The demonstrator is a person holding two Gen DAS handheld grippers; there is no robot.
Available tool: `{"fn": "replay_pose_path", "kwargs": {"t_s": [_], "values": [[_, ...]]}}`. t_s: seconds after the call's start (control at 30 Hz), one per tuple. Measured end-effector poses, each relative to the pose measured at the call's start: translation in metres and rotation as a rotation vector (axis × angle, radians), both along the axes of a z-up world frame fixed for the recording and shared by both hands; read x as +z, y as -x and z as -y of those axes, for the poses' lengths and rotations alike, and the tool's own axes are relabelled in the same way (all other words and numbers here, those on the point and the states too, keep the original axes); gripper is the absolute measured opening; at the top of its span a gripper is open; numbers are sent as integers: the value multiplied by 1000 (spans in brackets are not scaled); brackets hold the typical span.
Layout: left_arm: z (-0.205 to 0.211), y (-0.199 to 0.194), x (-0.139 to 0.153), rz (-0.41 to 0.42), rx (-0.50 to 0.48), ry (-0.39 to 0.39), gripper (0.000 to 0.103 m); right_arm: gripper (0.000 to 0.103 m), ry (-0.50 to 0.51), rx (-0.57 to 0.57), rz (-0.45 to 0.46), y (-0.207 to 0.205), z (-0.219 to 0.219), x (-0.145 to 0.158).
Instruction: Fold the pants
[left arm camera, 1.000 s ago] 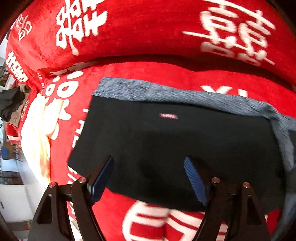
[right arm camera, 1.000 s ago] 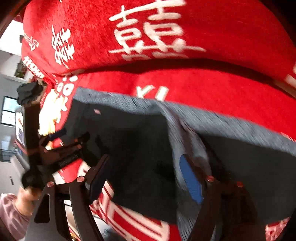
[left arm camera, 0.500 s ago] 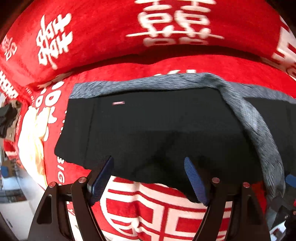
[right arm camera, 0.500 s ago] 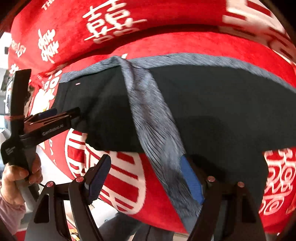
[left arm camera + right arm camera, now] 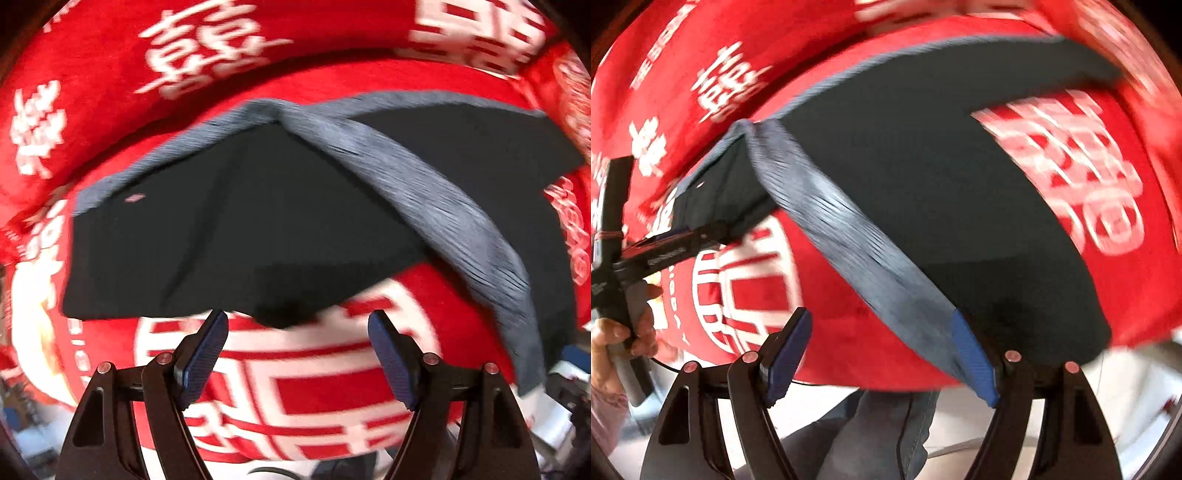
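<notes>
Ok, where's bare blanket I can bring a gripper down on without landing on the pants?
Free: the red blanket with white characters under the open left gripper, bordered above by the black pants and on the right by their grey ribbed waistband. Crowded: the waistband itself, against a pad of the right gripper.

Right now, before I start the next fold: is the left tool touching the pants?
Apart. The left wrist view shows the left tool open over bare red blanket, with the edge of the pants just beyond its fingertips.
</notes>
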State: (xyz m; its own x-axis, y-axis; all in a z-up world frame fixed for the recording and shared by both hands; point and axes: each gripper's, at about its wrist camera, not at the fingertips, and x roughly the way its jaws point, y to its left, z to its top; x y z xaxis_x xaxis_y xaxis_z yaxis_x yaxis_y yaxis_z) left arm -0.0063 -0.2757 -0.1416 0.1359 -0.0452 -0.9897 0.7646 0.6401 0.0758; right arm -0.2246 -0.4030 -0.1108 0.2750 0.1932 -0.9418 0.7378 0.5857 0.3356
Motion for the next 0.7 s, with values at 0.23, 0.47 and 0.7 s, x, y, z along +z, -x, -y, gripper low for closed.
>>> {"fn": "replay_pose_path", "kwargs": {"t_s": [0.23,0.47,0.7], "values": [[21,33,-13,-162,-59,117,79,80,-30,-236,0,103,3,-28],[55,60,-28,-234,-112,156,79,80,-142,-322,68,159,9,-74],[79,85,-43,-297,-153,159,79,43,-279,-307,229,158,12,-98]]}}
